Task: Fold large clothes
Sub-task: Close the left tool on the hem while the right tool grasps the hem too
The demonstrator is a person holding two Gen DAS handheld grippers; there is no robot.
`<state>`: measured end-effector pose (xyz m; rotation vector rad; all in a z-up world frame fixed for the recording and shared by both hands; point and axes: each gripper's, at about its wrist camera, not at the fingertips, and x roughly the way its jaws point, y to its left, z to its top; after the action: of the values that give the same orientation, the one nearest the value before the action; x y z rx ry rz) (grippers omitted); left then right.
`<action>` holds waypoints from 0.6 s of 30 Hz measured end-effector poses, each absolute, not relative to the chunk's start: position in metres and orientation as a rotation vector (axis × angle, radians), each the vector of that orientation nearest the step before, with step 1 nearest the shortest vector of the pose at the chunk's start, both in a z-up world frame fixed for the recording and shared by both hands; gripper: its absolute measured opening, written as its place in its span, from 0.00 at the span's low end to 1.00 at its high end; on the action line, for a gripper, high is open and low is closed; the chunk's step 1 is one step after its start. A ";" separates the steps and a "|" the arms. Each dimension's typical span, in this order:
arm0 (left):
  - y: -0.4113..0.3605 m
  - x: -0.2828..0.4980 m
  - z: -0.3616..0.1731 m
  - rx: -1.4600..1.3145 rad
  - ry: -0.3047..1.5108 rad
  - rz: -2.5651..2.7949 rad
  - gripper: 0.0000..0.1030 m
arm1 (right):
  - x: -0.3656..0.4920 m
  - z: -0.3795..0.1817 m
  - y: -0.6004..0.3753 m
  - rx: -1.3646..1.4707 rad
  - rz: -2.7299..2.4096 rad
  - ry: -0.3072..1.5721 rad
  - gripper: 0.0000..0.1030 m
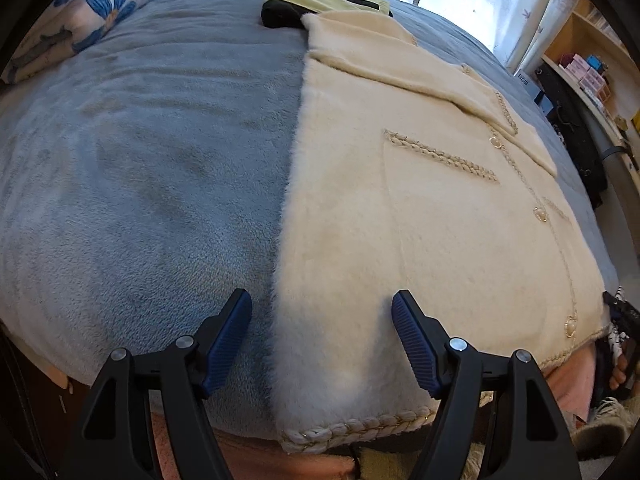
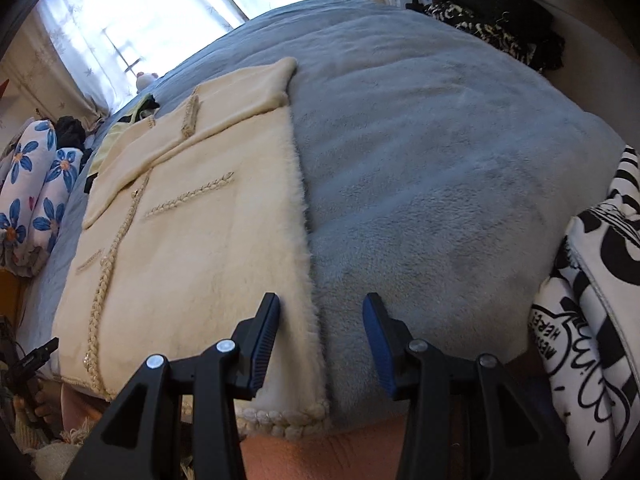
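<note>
A cream fluffy cardigan with braided trim and pearl buttons lies flat on a grey-blue fleece bed cover, its sleeves folded in across the chest. My left gripper is open and empty, straddling the cardigan's left bottom corner near the hem. In the right wrist view the cardigan lies left of centre. My right gripper is open and empty, straddling its right bottom edge on the bed cover.
A yellow and black garment lies beyond the collar. A floral pillow sits at the far left. A black-and-white printed cloth lies at the bed's right edge. Shelves and dark clothes stand past the bed.
</note>
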<state>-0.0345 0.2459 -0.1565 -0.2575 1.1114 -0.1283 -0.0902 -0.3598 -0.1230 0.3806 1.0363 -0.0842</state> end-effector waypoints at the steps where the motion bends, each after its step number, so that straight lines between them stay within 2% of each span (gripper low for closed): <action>1: 0.248 -0.034 -0.158 -0.267 1.114 -0.140 0.70 | -0.088 -0.123 -0.359 0.380 -0.069 1.044 0.43; 7: 0.252 -0.036 -0.160 -0.305 1.125 -0.224 0.69 | -0.078 -0.130 -0.345 0.421 0.122 1.104 0.44; 18: 0.253 -0.035 -0.166 -0.376 1.141 -0.342 0.69 | -0.071 -0.144 -0.334 0.520 0.306 1.105 0.42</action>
<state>-0.0349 0.2533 -0.1659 -0.3765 1.1412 -0.3417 -0.0714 -0.3338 -0.1445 0.5199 1.1047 0.3064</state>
